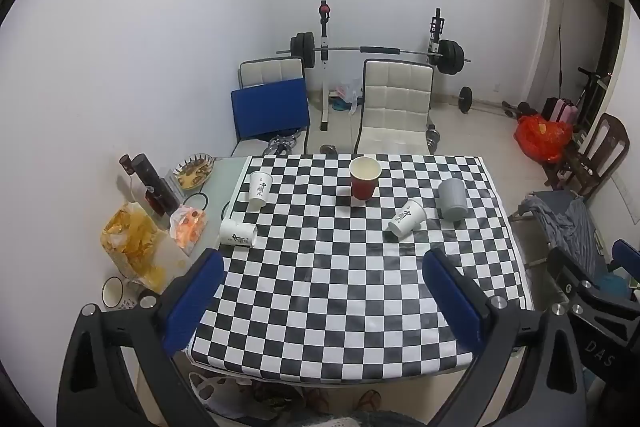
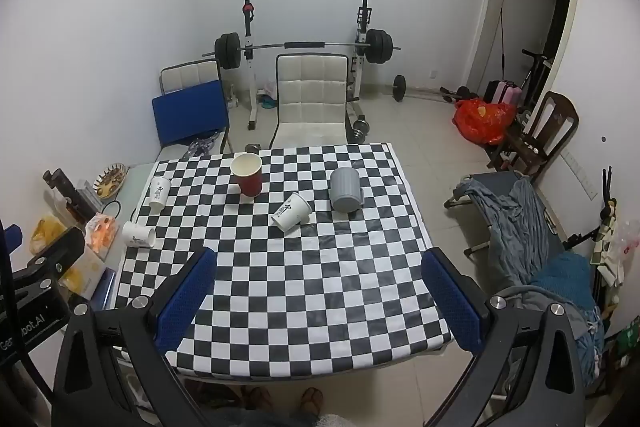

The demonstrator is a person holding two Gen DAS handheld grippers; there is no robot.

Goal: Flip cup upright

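Approach stage, nothing gripped: left gripper (image 1: 320, 287) and right gripper (image 2: 320, 283) both spread wide above the near edge of the checkered table (image 2: 300, 307). White printed paper cup (image 2: 291, 216) tipped on its side mid-table, beside the grey ribbed plastic cup (image 2: 345, 190). Next, probably: reach forward, pinch wall, rotate upright

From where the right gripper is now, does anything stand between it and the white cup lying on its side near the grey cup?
Nothing visible does. Only bare checkered cloth lies between the open right gripper and the tipped white cup. The grey cup sits beyond it, to the right.
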